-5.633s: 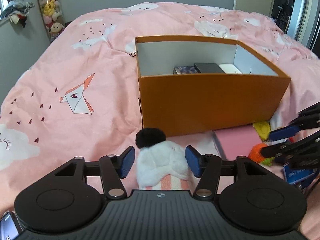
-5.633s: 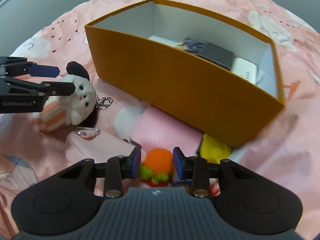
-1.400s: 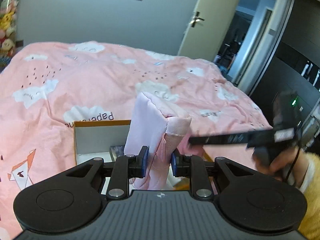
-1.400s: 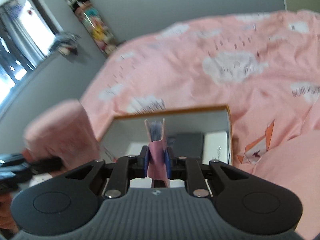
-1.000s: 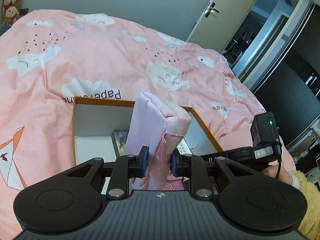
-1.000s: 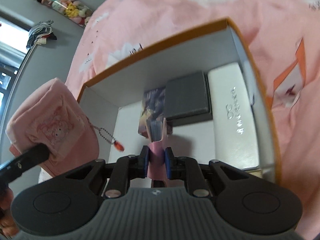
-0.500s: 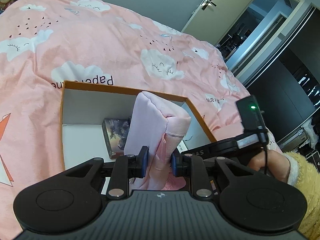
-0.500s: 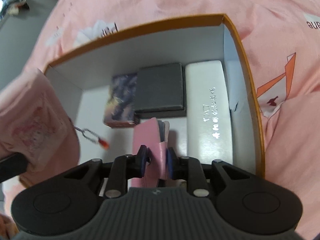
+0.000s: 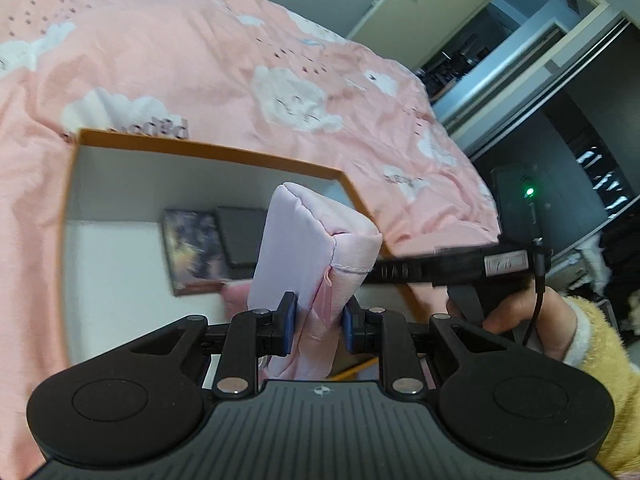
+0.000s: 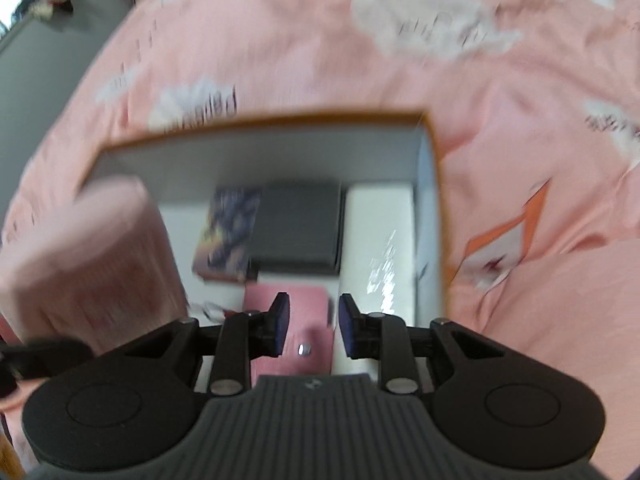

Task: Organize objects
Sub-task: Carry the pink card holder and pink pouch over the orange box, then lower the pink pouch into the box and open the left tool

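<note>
The orange box (image 9: 208, 150) with a white inside sits on the pink bed. My left gripper (image 9: 318, 320) is shut on a pale pink fabric pouch (image 9: 310, 248) and holds it over the box; the pouch also shows blurred at the left of the right wrist view (image 10: 92, 256). My right gripper (image 10: 312, 326) is open above a pink wallet (image 10: 296, 328) that lies flat on the box floor. The right gripper also crosses the left wrist view (image 9: 460, 268), over the box's right side.
In the box lie a picture-covered box (image 10: 230, 236), a dark grey case (image 10: 298, 228) and a long white box (image 10: 378, 256). The pink cloud-print duvet (image 10: 520, 80) surrounds the box. An open doorway (image 9: 500, 48) is at the far right.
My right gripper has opened and let go of the pink wallet, which now lies in the box. My left gripper has lowered the pouch closer over the box.
</note>
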A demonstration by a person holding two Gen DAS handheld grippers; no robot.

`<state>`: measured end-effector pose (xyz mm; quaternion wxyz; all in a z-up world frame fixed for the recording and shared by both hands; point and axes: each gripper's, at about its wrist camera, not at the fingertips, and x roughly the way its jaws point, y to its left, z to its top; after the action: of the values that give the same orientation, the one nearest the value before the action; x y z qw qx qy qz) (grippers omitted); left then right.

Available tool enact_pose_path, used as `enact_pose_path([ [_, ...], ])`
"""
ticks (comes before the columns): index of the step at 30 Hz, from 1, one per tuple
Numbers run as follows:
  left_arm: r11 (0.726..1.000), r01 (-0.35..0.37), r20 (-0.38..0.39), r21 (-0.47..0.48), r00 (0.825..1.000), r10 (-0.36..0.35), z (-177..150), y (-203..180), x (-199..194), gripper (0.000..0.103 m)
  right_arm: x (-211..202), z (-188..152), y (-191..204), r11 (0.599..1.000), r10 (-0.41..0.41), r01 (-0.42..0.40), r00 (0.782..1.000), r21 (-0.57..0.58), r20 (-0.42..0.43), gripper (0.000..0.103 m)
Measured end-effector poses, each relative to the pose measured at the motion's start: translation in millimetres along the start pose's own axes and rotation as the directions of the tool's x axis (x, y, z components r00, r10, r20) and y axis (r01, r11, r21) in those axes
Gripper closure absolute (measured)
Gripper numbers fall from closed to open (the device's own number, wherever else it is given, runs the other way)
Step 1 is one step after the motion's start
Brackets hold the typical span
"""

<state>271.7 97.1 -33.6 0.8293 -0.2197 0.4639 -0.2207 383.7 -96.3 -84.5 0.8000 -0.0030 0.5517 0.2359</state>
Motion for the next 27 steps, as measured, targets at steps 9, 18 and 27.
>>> enact_pose_path([
  [9,0.973,0.177,-0.074,-0.148,0.979,-0.189,12,6,53,0.078,-28,1,-14,0.999,-0.051,0.053,0.989,-0.01,0.139,0.073],
  [18,0.864,0.23,-0.167,-0.447,0.928,-0.333,17,58,97,0.077,-20,-3,-24,0.999,-0.036,0.036,0.991,0.0,0.131,0.073],
  [27,0.86,0.034,-0.248,-0.509,0.951,-0.184,26,81,104,0.07,-1,-3,-20,0.998,0.047,-0.051,0.995,0.035,0.091,0.071],
])
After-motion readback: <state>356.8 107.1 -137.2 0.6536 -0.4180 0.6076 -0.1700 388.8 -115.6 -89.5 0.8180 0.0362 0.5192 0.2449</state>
